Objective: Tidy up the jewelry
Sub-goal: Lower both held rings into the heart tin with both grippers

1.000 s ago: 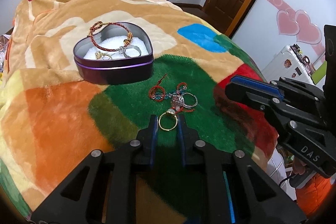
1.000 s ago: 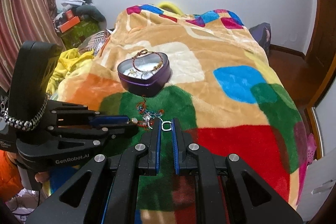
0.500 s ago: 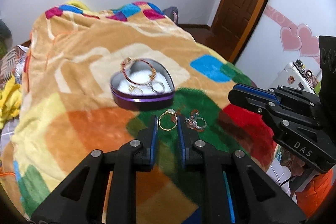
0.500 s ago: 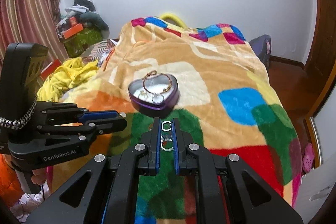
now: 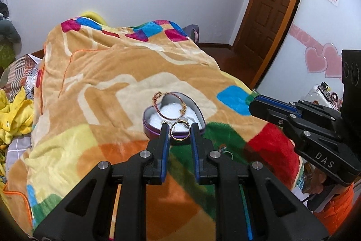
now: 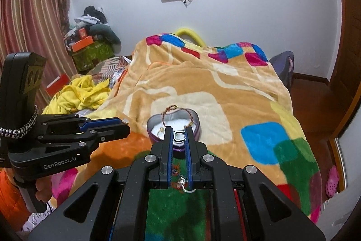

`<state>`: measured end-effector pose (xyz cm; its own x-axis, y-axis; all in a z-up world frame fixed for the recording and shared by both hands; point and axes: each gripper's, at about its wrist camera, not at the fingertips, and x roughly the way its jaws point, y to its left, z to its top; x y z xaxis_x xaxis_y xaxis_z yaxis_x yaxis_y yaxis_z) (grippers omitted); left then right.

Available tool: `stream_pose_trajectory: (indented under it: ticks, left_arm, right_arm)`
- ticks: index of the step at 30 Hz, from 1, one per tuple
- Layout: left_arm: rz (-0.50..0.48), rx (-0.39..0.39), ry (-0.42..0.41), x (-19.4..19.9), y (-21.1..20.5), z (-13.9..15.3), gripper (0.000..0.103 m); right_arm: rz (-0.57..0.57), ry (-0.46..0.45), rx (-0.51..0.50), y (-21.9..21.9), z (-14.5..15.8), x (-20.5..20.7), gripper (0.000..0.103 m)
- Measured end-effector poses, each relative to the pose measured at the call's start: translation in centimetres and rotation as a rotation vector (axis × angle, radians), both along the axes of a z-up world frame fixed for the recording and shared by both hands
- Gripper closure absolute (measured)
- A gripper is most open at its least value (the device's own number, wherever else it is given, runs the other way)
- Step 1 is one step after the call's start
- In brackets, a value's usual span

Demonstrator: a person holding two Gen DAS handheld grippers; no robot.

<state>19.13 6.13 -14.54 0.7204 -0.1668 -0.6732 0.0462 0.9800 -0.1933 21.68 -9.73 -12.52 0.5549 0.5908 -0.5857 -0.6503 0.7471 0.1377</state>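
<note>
Gold glints between the blue-padded fingers of the left gripper at the lower centre of the left wrist view: a thin gold ring stands upright there, its sides against the pads. The jaws are closed down to the width of that ring, so the gripper has hold of it. Just behind the ring in the frame sits the heart-shaped purple tin on the patchwork fleece blanket, with white lining inside and a braided red-and-gold bracelet draped over its rim. Right of the fingers, low on a green patch, a small cluster of loose jewelry lies on the blanket. At the far right of this frame the right gripper's black body juts in.

In the right wrist view, the left gripper reaches in from the left edge, something small and pale showing at its tip. At the centre, the right gripper is nearly closed and pinches a silver ring with a squarish face between its fingertips. The tin shows directly beyond those tips, the bracelet across its top. Lower down, between the fingers, a beaded piece lies on the green patch of blanket.
</note>
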Motion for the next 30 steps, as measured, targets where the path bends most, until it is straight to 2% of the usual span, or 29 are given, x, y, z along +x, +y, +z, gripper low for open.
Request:
stream_pose_trajectory:
  ticks: [11,23,30]
  left_arm:
    - [0.023,-0.003,0.005,2.5,1.6,-0.7,0.086]
    - [0.013,-0.032,0.078,5.6,2.4,-3.6,0.086]
    - [0.003,-0.030,0.094,6.6,2.3,-4.4,0.086]
  right_arm:
    - [0.017,0.023,0.004,1.8,-0.8,2.0,0.094]
    - [0.049,0.117,-0.021,3.8,-3.6,5.6,0.094]
    - [0.078,0.169,-0.040,4.7,-4.7,7.3,0.094]
